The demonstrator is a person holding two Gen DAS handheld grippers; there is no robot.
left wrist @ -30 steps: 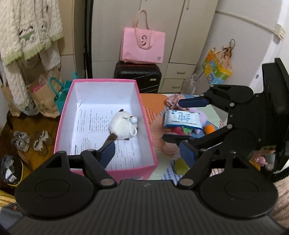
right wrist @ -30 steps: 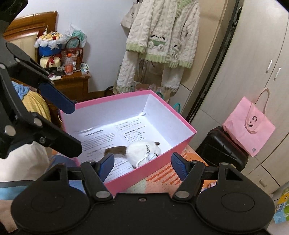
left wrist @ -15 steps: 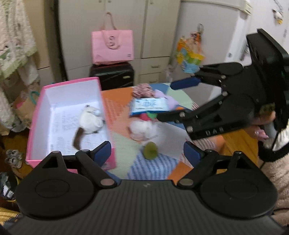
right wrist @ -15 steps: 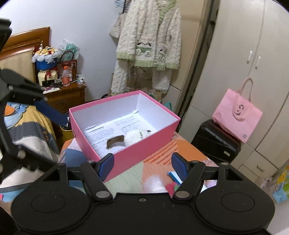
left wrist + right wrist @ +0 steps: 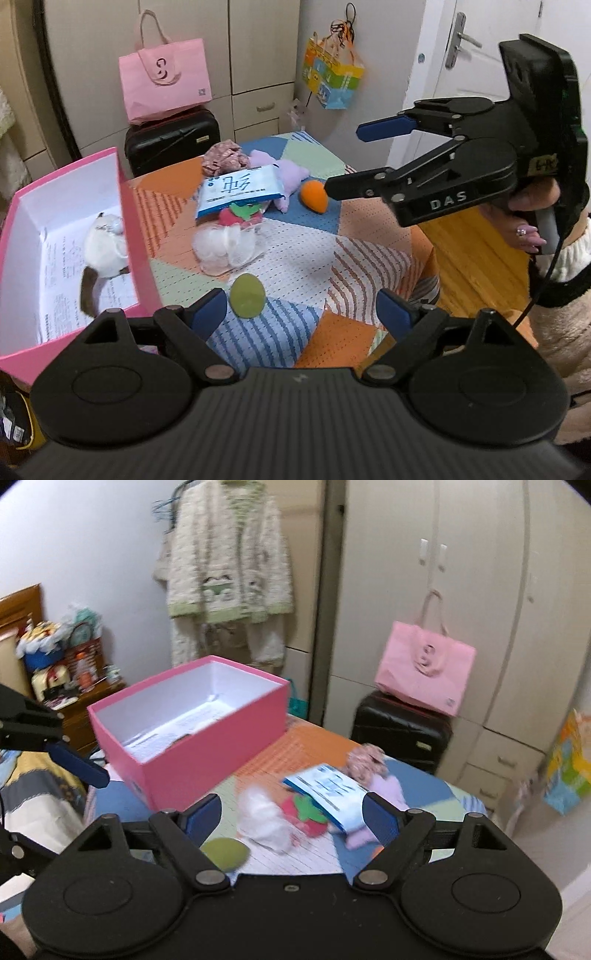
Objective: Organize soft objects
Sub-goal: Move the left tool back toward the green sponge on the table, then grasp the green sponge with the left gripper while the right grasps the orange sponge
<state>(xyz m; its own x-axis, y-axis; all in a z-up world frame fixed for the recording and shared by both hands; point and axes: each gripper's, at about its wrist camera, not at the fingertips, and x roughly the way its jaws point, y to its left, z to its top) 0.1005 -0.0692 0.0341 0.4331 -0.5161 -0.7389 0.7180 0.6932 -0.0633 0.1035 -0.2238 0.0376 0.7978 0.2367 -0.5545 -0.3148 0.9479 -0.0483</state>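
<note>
Patchwork cloth covered the counter [image 5: 369, 258]. Nearest, the left gripper [image 5: 301, 312] hung spread and empty above a green sponge [image 5: 247, 295]; the right gripper [image 5: 291, 814] was opening, empty. Farther lay a white puff [image 5: 225, 247], tissue pack [image 5: 240, 190] and pink box [image 5: 127, 236] holding a white plush [image 5: 105, 247].

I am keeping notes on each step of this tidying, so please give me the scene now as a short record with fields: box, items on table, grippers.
box: pink box, open, on the table's left edge
in box: white plush toy on printed paper
on table: green sponge, white mesh puff, orange sponge, blue tissue pack, purple plush
left gripper: open, empty, above green sponge
right gripper: jaws opening, nothing between them
</note>
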